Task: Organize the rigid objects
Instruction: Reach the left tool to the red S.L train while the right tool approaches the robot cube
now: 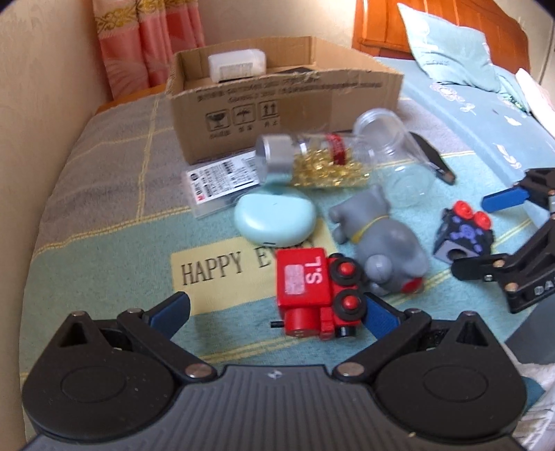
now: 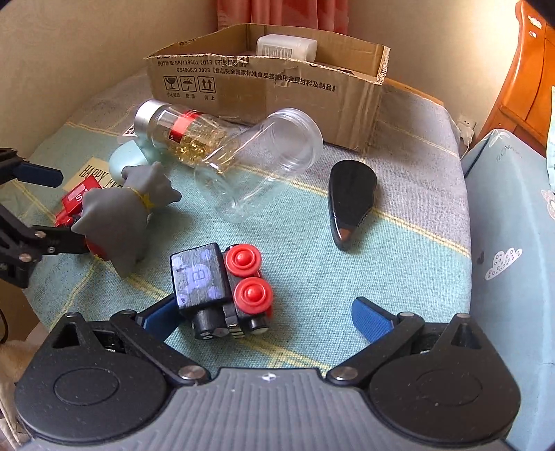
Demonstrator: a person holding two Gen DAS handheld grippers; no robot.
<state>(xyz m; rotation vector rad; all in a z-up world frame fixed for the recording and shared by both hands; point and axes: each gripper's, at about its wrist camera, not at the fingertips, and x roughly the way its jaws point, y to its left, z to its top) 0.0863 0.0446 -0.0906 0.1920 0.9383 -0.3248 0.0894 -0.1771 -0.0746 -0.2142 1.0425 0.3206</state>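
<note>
Red toy train point(image 1: 317, 293) on bed middle, between spread jaws of left gripper point(image 1: 274, 312), set for grasp. Right gripper point(image 2: 265, 312) released, straddling black train point(image 2: 222, 288); cardboard box point(image 1: 277, 114) at far edge, likely destination.

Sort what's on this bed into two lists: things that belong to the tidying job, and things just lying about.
Job:
cardboard box
red toy train
black toy train
grey elephant toy
capsule bottle
empty clear jar
black wedge-shaped gadget
mint case

Lying about:
pillow
curtain
wooden headboard
</note>
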